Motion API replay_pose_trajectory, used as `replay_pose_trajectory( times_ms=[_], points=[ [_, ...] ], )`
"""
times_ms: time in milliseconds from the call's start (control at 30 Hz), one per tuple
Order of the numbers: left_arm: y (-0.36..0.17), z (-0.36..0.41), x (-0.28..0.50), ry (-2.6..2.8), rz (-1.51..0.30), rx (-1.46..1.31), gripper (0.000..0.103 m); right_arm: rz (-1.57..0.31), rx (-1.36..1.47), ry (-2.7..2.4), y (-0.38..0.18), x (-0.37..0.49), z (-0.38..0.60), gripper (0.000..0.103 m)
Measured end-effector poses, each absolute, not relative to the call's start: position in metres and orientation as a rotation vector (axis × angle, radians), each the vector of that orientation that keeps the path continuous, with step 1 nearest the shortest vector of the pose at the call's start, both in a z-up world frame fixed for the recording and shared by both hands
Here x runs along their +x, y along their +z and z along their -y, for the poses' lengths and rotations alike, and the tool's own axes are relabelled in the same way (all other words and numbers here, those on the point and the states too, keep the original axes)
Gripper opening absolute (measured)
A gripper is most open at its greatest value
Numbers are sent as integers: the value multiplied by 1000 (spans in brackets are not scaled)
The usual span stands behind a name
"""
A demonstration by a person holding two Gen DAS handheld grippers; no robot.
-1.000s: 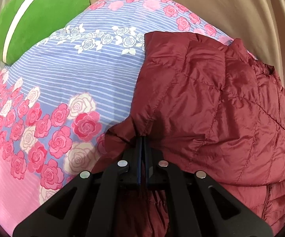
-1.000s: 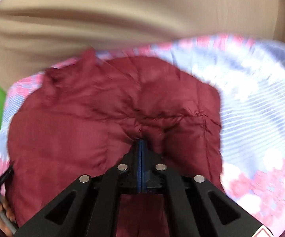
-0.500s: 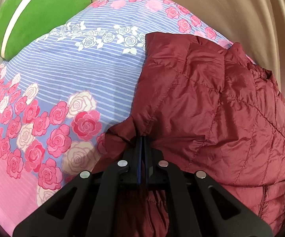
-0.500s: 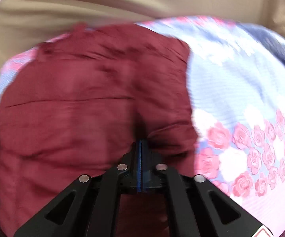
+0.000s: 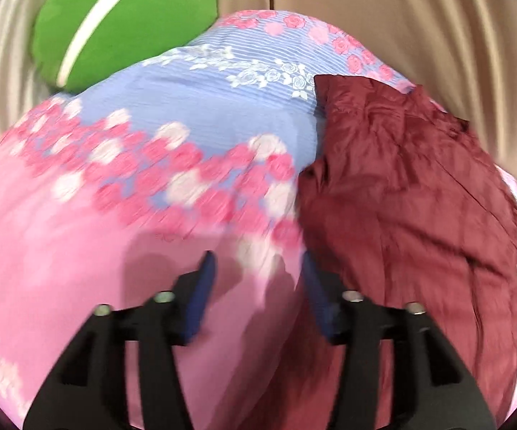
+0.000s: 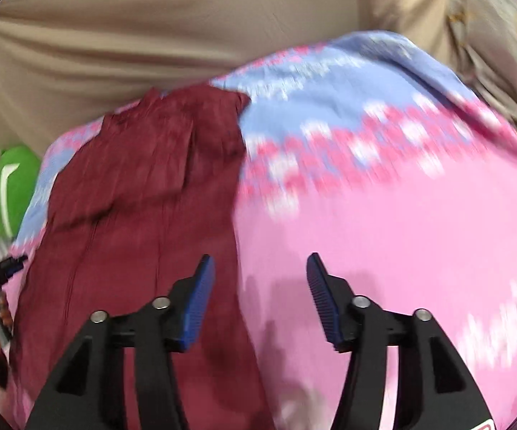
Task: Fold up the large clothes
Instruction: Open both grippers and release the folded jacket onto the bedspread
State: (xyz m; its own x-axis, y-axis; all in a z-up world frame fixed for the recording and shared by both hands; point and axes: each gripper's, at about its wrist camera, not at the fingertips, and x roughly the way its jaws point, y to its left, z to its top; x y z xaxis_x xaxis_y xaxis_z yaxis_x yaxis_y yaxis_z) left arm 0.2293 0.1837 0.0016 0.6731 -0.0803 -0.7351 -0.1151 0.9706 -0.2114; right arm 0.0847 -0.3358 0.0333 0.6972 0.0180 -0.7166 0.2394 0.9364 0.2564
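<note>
Lying flat: 1 maroon jacket point(image 5: 402, 193), 1 pillow point(image 5: 122, 25).

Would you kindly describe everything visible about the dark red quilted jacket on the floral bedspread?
The dark red quilted jacket is a puffy, slightly shiny garment with stitched seams, though motion blur hides finer details. It lies folded into a compact, elongated, wrinkled bundle on the pink and blue floral bedspread, which is all that visibly touches it. The left gripper and right gripper are both open and hold nothing; each straddles one long edge of the jacket.
</note>
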Motion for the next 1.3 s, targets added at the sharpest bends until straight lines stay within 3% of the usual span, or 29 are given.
replay_pose_trajectory(
  times_ms=[167,400,767,867,933,1000,1033,1100,1133,1167,1300],
  points=[
    [-6,-208,147,-145,-908,-367,76,-816,456,-106,6,-11,334,67],
    [-30,-213,74,-262,-958,-497,79,-810,572,17,-12,-59,309,74],
    [-37,-220,52,-297,-909,-618,79,-767,709,62,-30,-46,290,76],
    [-37,-217,53,-322,-913,-636,68,-752,738,79,-30,-41,287,75],
    [-36,-214,53,-324,-913,-623,58,-745,730,85,-28,-37,281,70],
    [-37,-211,54,-340,-927,-617,35,-749,717,91,-27,-34,276,54],
    [-37,-209,55,-342,-936,-611,30,-750,707,85,-26,-32,273,49],
    [-36,-205,56,-334,-944,-591,12,-750,697,89,-24,-30,269,27],
    [-34,-204,55,-325,-941,-582,11,-746,692,88,-22,-30,266,20],
    [-32,-204,53,-329,-931,-584,7,-740,692,88,-21,-30,265,4],
    [-11,-206,41,-357,-866,-583,3,-659,666,60,-5,-41,266,1]
  ],
)
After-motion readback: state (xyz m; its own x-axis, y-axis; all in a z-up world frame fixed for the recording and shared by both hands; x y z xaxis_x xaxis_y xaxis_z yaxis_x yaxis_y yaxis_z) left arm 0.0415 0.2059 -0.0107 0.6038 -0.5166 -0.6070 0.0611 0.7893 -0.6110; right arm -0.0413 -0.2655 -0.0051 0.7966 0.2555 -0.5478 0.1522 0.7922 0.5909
